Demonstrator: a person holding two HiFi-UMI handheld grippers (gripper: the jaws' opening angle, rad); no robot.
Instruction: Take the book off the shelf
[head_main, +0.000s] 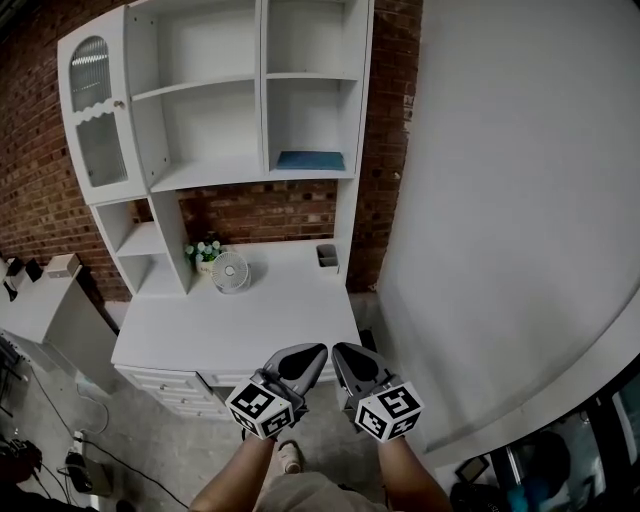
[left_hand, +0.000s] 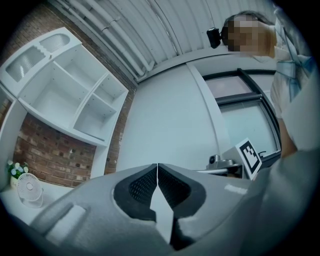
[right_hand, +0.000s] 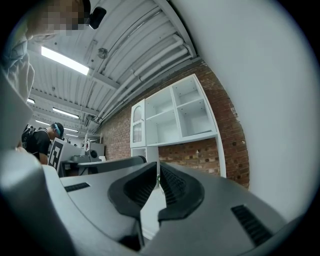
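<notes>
A blue book (head_main: 309, 160) lies flat in the lower right compartment of the white shelf unit (head_main: 262, 90) above the desk. My left gripper (head_main: 312, 355) and right gripper (head_main: 342, 352) are held side by side low in the head view, in front of the desk's near edge and far below the book. Both are shut with nothing between the jaws. In the left gripper view the left gripper (left_hand: 157, 166) points up toward the shelf unit (left_hand: 75, 95). In the right gripper view the right gripper (right_hand: 158, 165) faces the shelf unit (right_hand: 172, 115).
The white desk (head_main: 240, 320) carries a small fan (head_main: 231, 271), a flower pot (head_main: 206, 252) and a small grey holder (head_main: 327, 256). A glass-door cabinet (head_main: 95, 120) stands at left. A white wall (head_main: 500, 200) fills the right. Drawers (head_main: 170, 388) sit under the desk.
</notes>
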